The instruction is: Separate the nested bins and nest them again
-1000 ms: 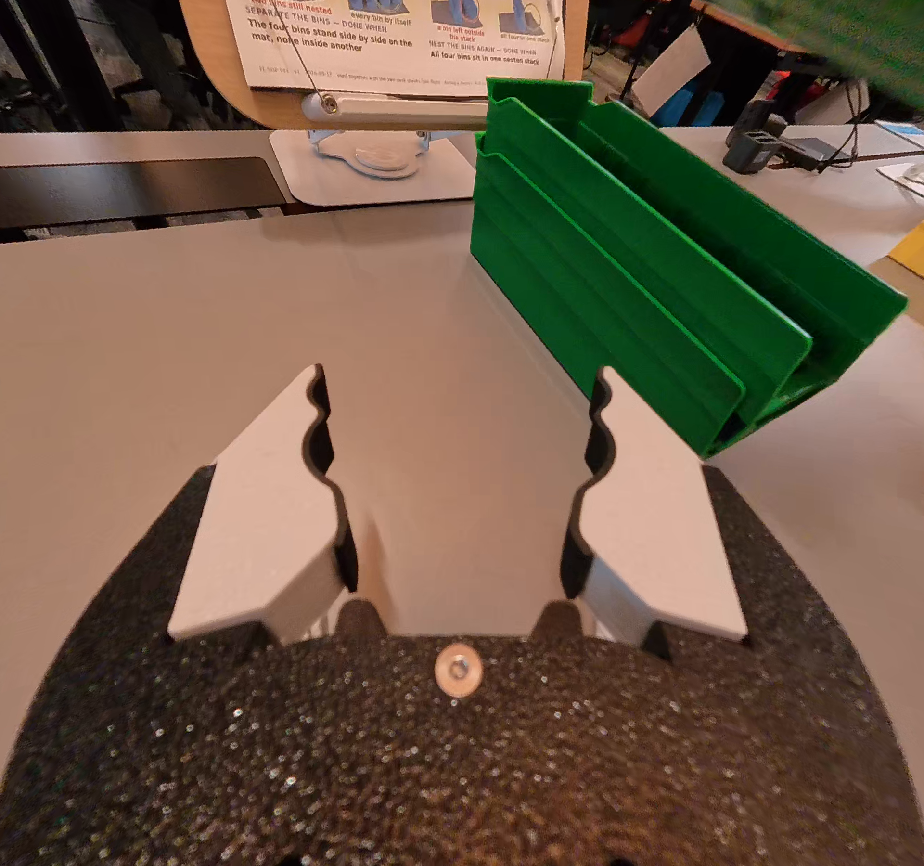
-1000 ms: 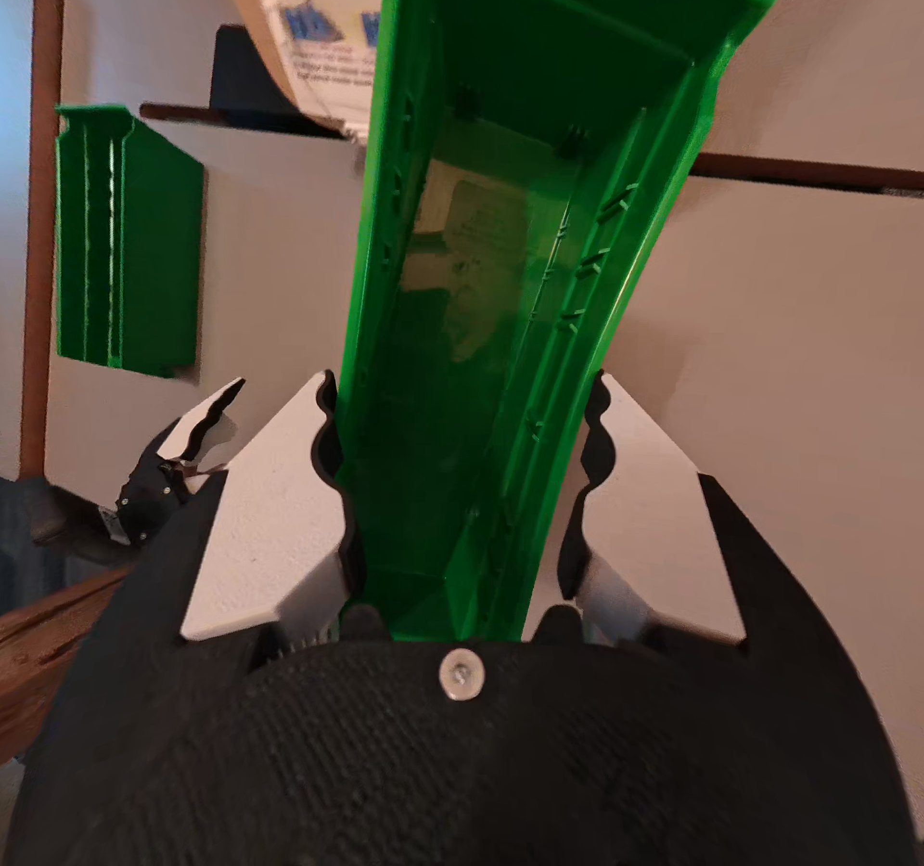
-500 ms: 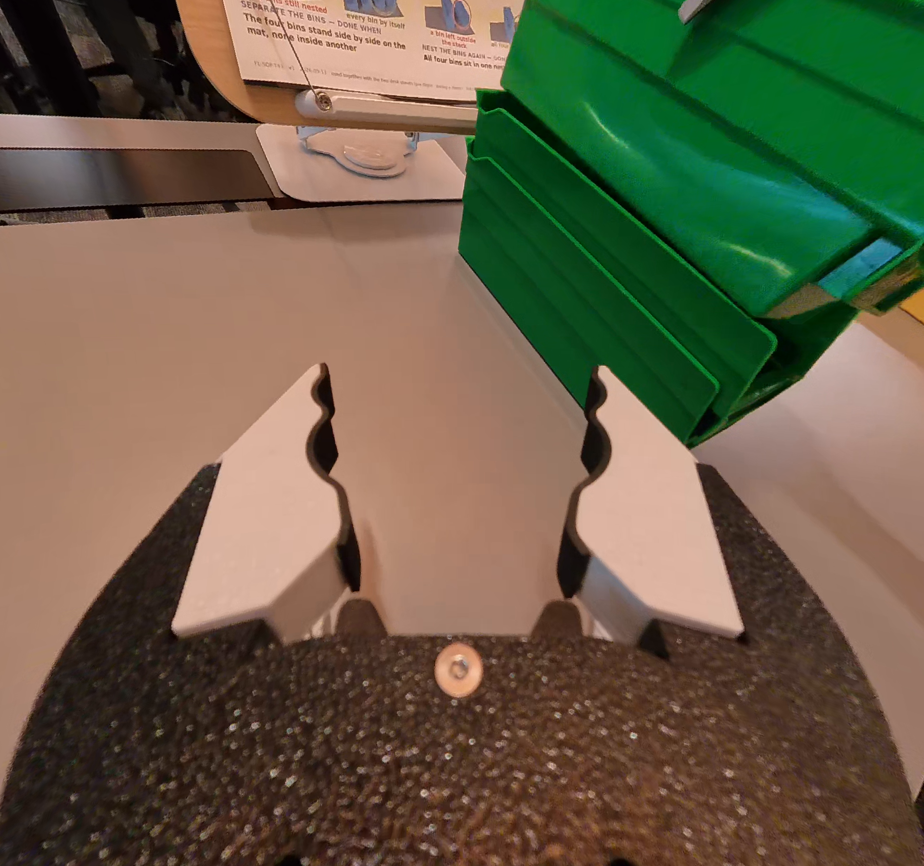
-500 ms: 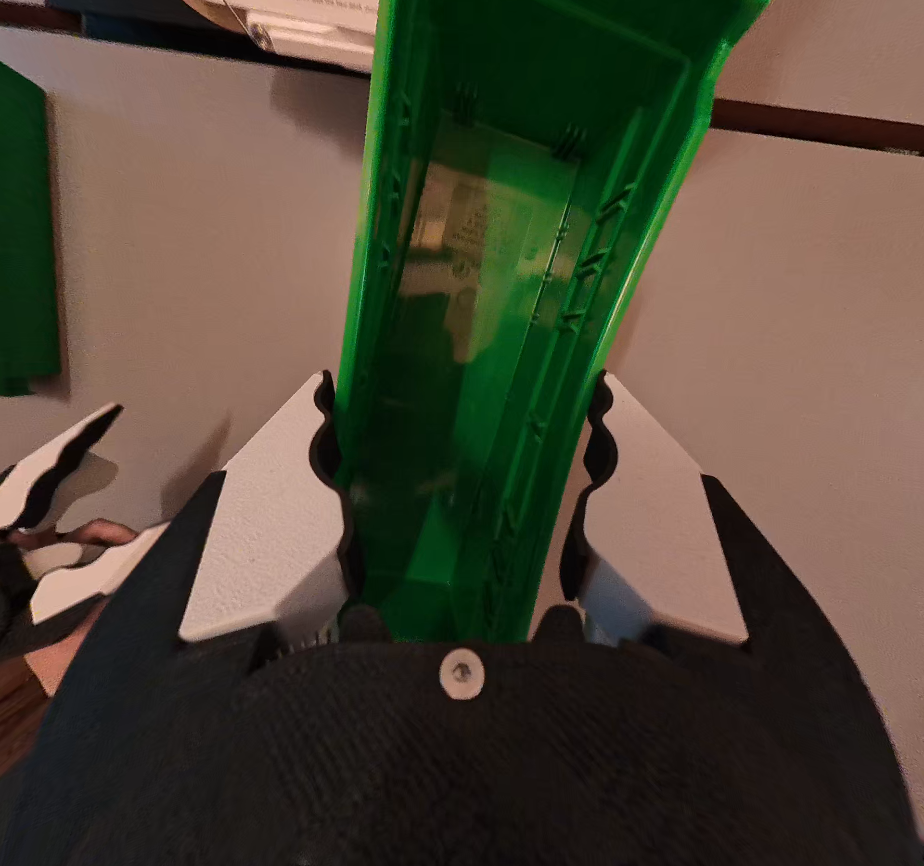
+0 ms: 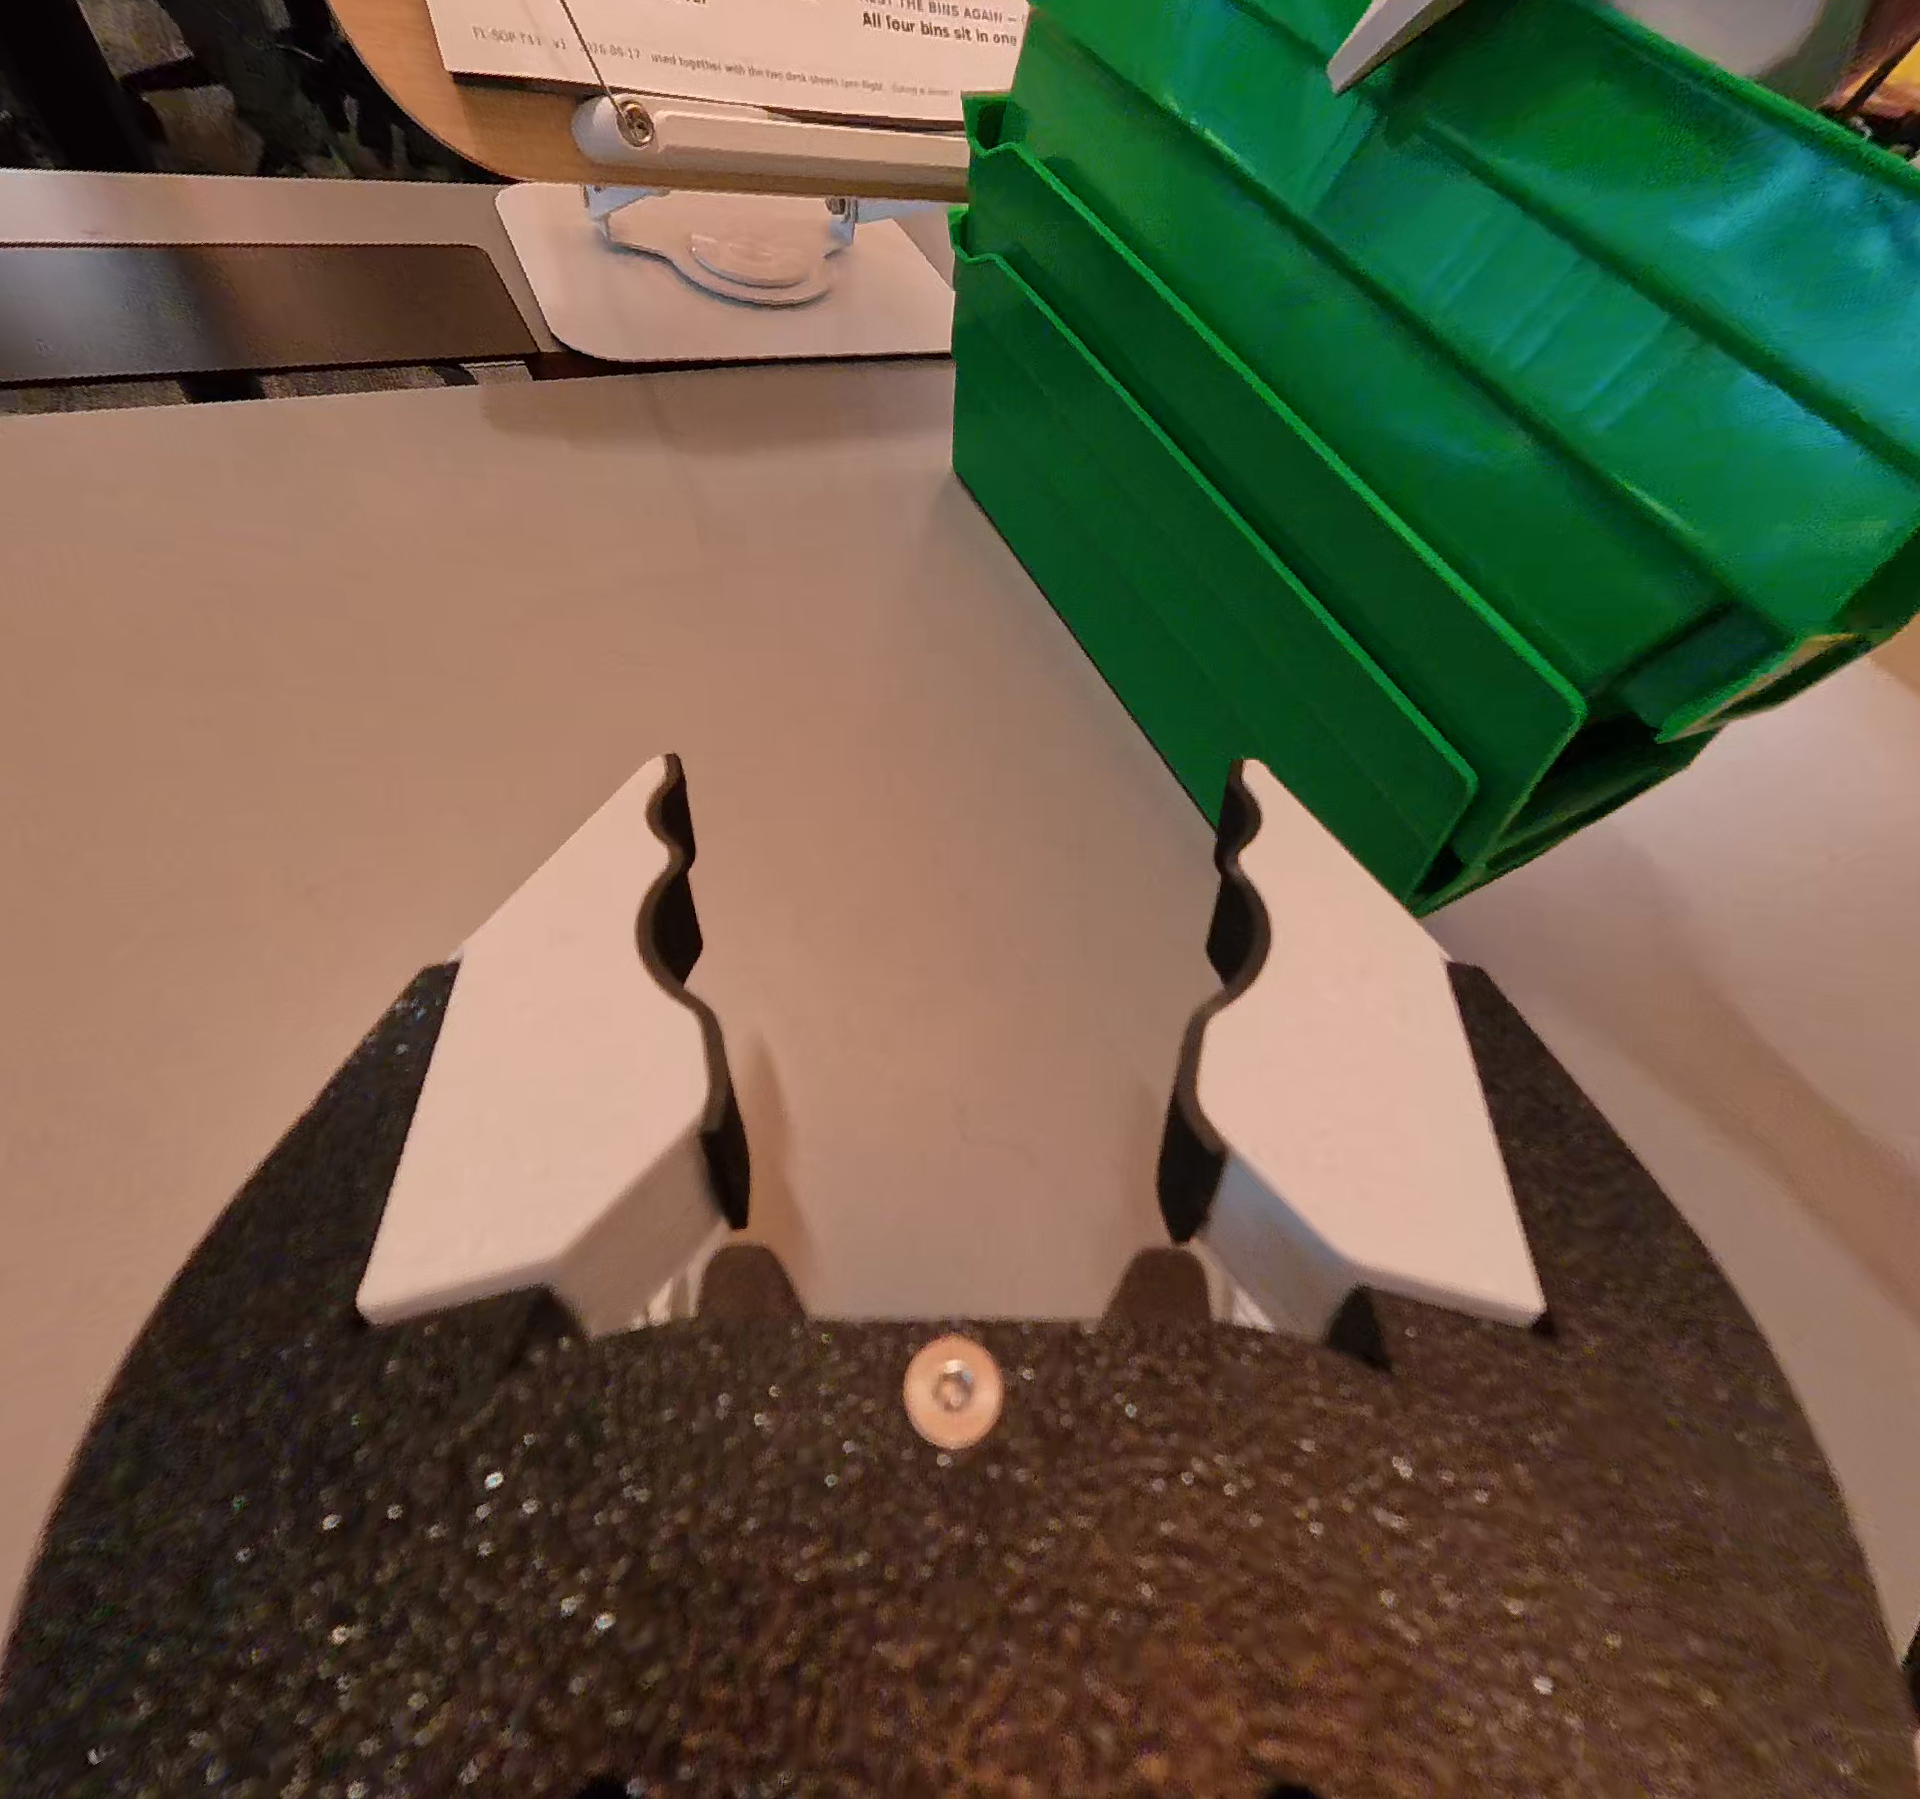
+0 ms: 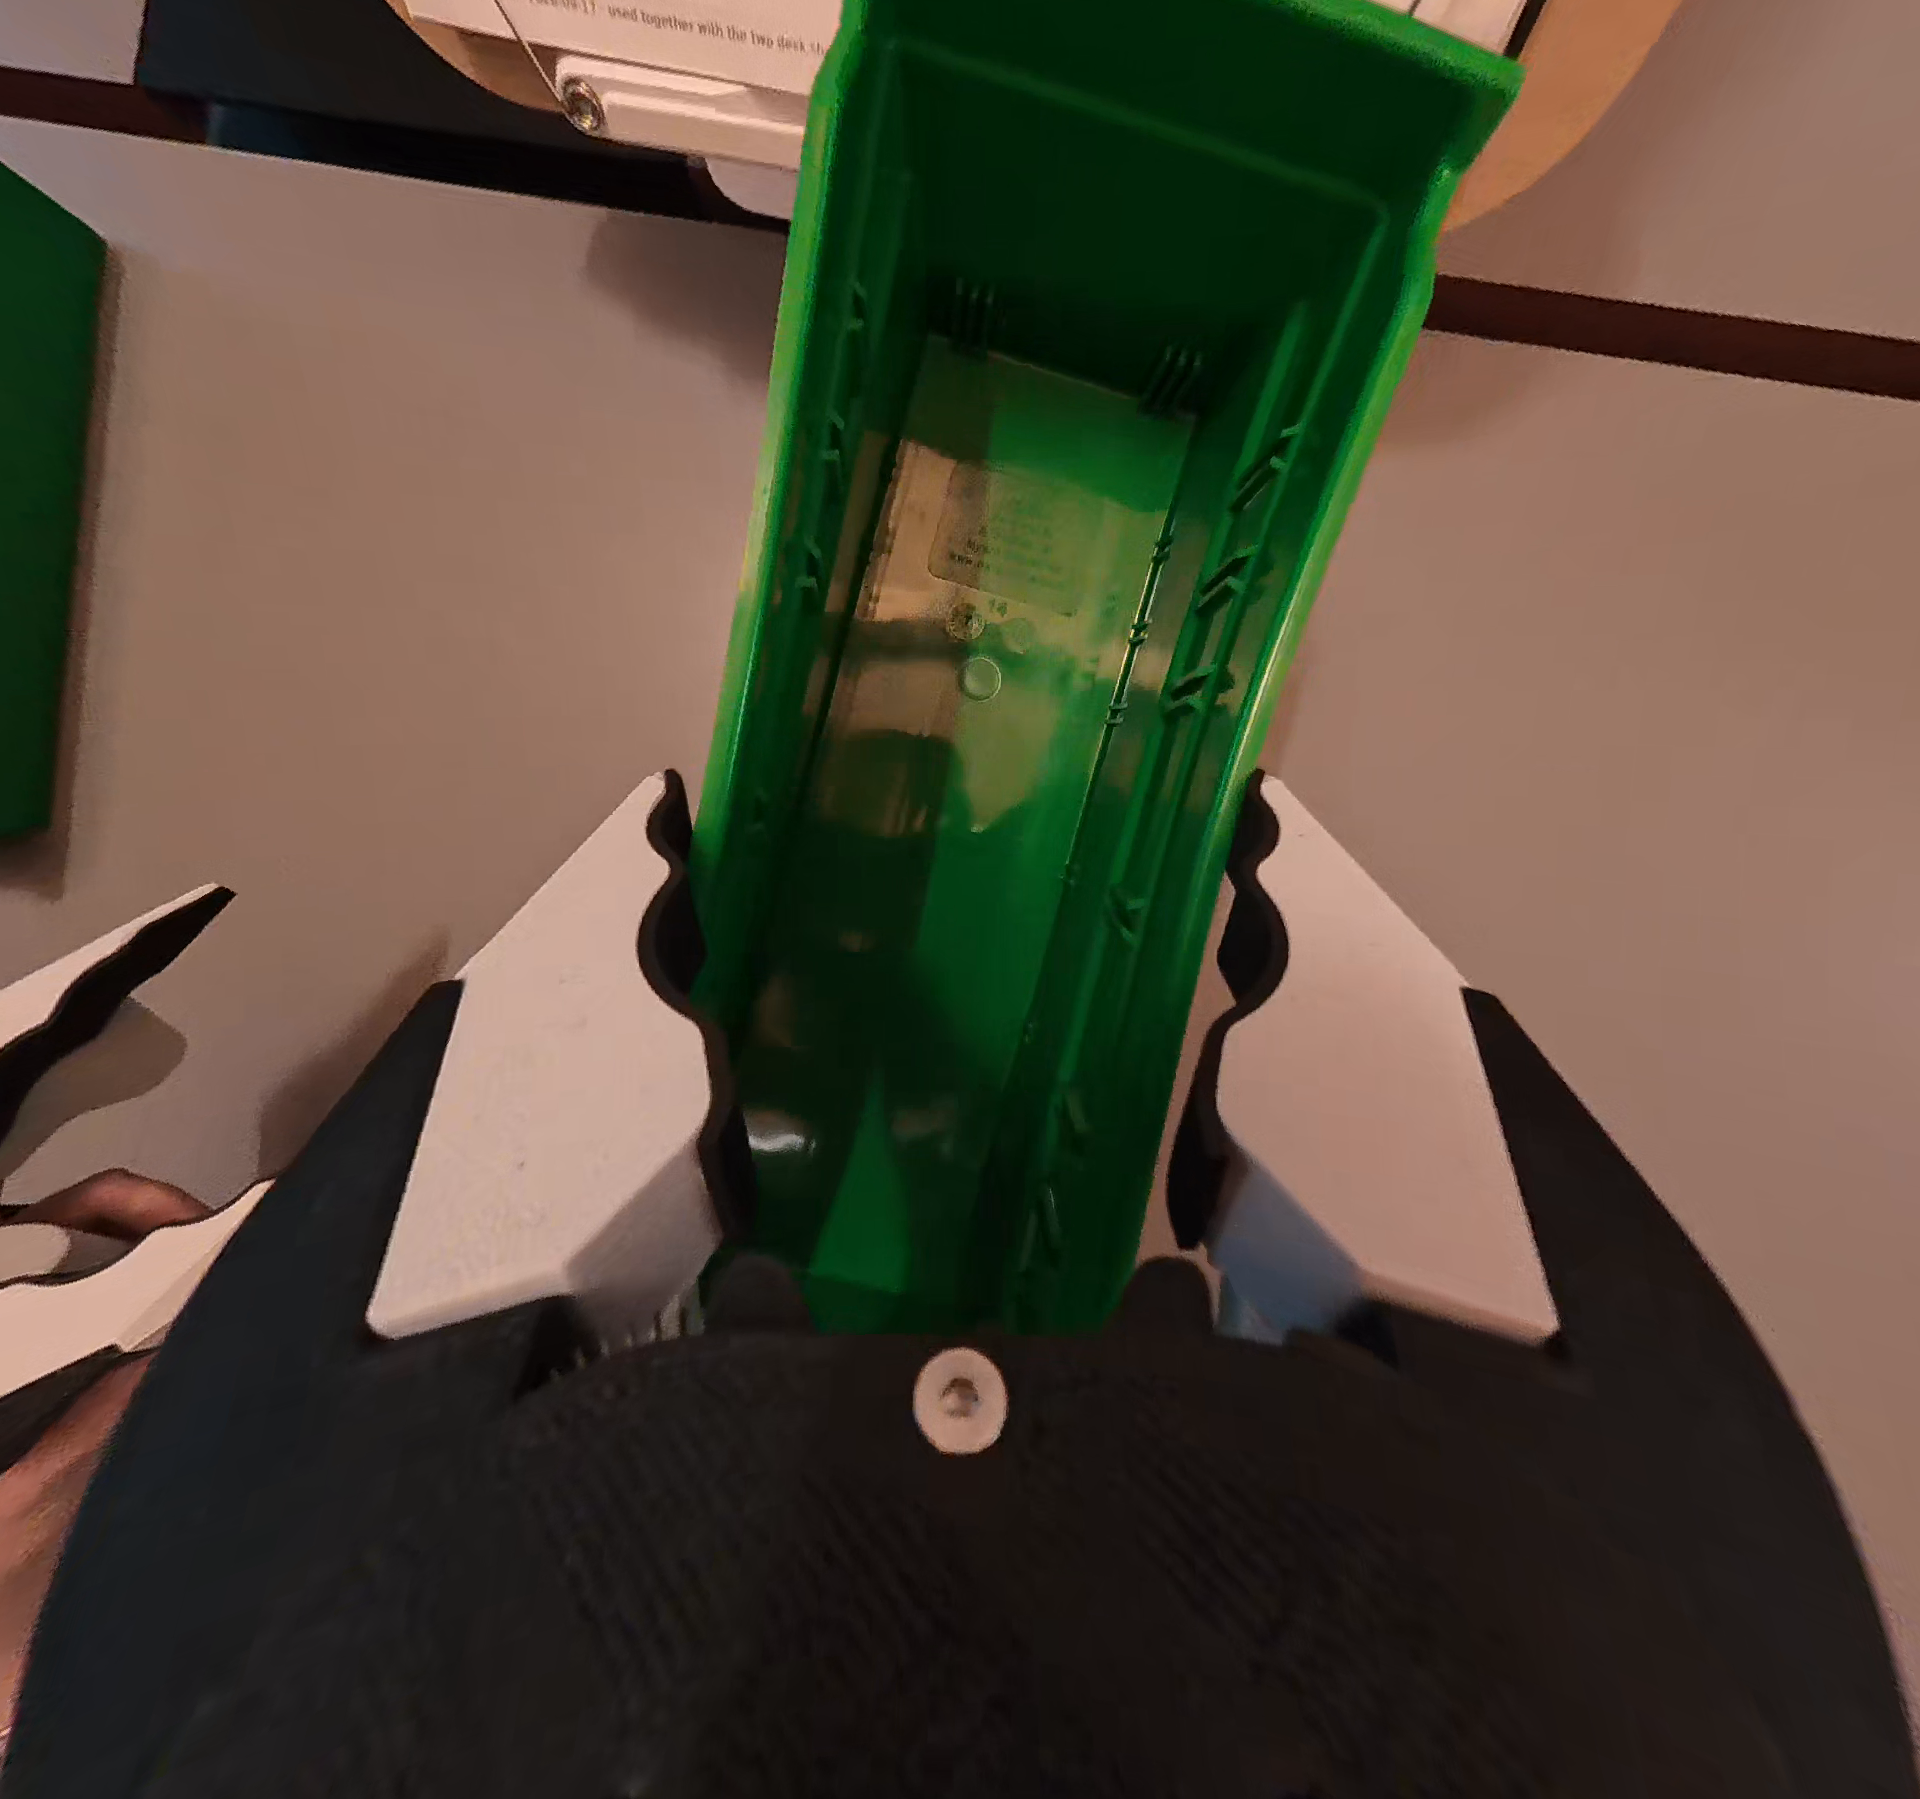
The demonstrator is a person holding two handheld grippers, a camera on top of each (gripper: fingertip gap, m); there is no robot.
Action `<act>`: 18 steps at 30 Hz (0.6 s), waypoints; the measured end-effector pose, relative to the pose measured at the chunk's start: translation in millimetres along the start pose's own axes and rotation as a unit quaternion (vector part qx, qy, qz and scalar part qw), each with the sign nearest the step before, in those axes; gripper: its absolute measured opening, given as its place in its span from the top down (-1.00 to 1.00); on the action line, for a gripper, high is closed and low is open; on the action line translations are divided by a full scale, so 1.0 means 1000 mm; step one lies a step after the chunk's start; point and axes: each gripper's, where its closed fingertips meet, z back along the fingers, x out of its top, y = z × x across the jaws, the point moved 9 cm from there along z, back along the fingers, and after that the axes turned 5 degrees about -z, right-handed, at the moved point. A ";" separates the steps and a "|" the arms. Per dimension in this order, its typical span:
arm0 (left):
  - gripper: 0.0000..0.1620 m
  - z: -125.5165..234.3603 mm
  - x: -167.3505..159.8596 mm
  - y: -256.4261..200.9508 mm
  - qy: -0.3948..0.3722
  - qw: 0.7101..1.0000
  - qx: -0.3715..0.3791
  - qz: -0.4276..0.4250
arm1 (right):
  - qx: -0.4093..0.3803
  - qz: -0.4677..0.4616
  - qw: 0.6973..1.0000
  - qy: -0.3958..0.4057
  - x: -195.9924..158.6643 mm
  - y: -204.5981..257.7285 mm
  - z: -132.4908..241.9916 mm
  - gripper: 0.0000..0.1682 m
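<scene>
Between the right claw's point(image 6: 961, 1001) fingers, a bin point(image 6: 1049, 606) gripped, tilted above the stack point(image 5: 1226, 544); ahead of the left claw point(image 5: 956, 1001), spread and empty, risk of rims jamming askew

A stack of nested green bins point(image 5: 1195, 544) stands on the desk; a fourth green bin point(image 5: 1558, 315), tilted, sits partly into its top.

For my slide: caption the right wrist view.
Right tongs grip a green bin above the grey table.
</scene>
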 end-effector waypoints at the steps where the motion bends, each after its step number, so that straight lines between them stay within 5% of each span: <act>1: -0.22 0.000 0.000 0.000 0.000 1.000 0.001 0.000 | 0.000 0.001 1.000 0.000 0.000 -0.001 0.001 -0.23; 18: -0.22 0.009 -0.001 0.014 0.002 1.000 0.014 0.014 | -0.044 0.043 0.996 0.058 -0.013 -0.003 -0.023 -0.32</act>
